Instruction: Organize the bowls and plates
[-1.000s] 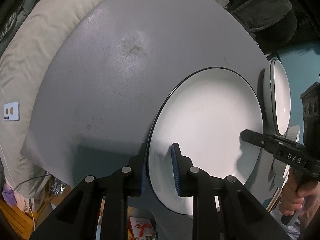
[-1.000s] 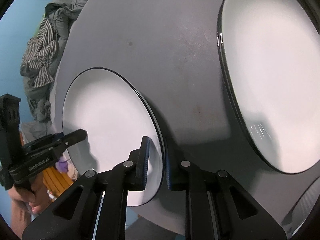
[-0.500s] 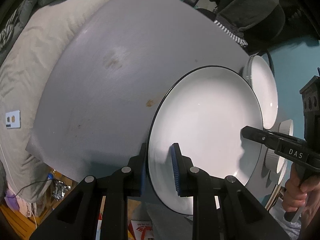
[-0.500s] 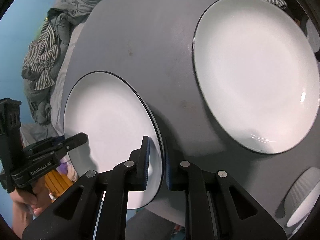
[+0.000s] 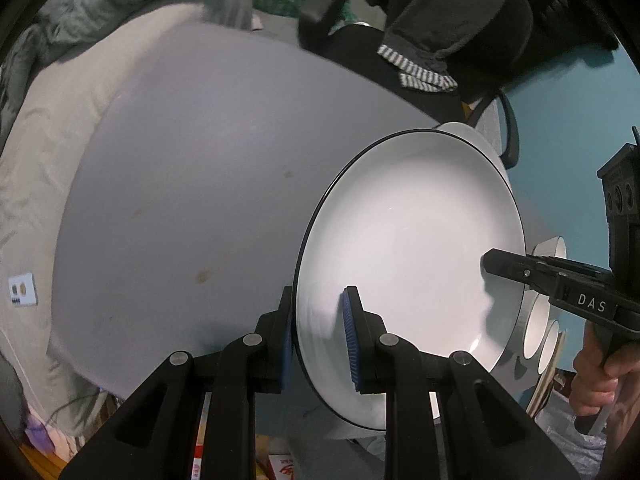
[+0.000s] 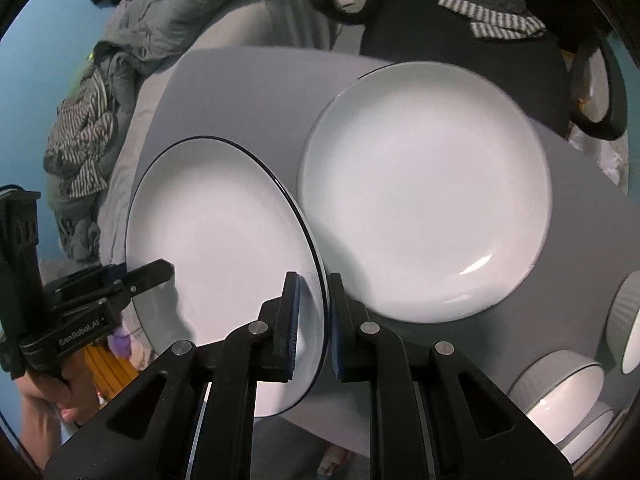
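A large white plate with a thin black rim (image 5: pixel 408 264) is held in the air above the grey table by both grippers. My left gripper (image 5: pixel 318 332) is shut on its near-left rim. My right gripper (image 6: pixel 314 320) is shut on the opposite rim; the plate shows there too (image 6: pixel 224 248). The right gripper also shows in the left wrist view (image 5: pixel 560 280), the left one in the right wrist view (image 6: pixel 100 300). A second large white plate (image 6: pixel 424 188) lies flat on the table just beyond and right of the held one. White ribbed bowls (image 6: pixel 560 388) stand at the right.
The grey table (image 5: pixel 192 184) has bare surface to the left. Bedding and a blanket (image 5: pixel 48 92) lie beyond its left edge, clothes (image 6: pixel 80 128) at the far left, a dark chair with a striped cloth (image 6: pixel 496 20) behind. Another bowl (image 6: pixel 628 320) stands at the right edge.
Both grippers have lifted the held plate up off the table and pulled back. More of the table, the second plate and the bowls has come into view.
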Demonstrator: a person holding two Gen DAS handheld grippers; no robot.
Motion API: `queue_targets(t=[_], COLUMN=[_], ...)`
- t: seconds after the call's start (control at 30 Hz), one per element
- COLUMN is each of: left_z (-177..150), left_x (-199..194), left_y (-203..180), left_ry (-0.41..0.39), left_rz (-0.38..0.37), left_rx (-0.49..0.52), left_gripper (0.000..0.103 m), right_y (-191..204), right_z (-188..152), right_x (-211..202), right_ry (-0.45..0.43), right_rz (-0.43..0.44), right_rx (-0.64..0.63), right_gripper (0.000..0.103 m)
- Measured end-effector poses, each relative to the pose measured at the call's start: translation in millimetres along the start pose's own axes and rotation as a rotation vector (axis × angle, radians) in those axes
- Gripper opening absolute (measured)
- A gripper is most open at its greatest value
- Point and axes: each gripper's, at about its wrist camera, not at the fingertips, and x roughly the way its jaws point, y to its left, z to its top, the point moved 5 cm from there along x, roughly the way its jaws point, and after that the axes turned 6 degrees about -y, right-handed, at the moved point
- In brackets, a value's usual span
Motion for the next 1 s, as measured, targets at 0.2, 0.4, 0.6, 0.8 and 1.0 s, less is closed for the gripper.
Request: queue_targets(t=[0.2,0.4,0.6,0.8,1.0], left_z=[24,44,54,62,66], left_x=[13,32,49,65,76], left_y=[-35,-65,-81,-85,-89], left_ry=[0.011,0.022,0.048,0.079,0.102], left_rz=[-0.009,-0.017,0.001,0.037,0.064], left_rx=[0.055,0.093,0.1,0.09,0.103], left_gripper=[0.022,0.022,0.023,0.023,0.024], right_y=[-38,-77,-103,-119,-128], right_z=[11,22,33,42,44], right_x=[-16,-30,-29,-21,-12], right_ry=[-0.029,-0.053,-0.044,-0.023,0.0], right_rz=[-0.004,-0.011,-0.019,-0.006,0.0], right_rx=[0.053,0.104,0.131,0.151,0.167], right_gripper=[0.014,0.014,0.014,0.014,0.015])
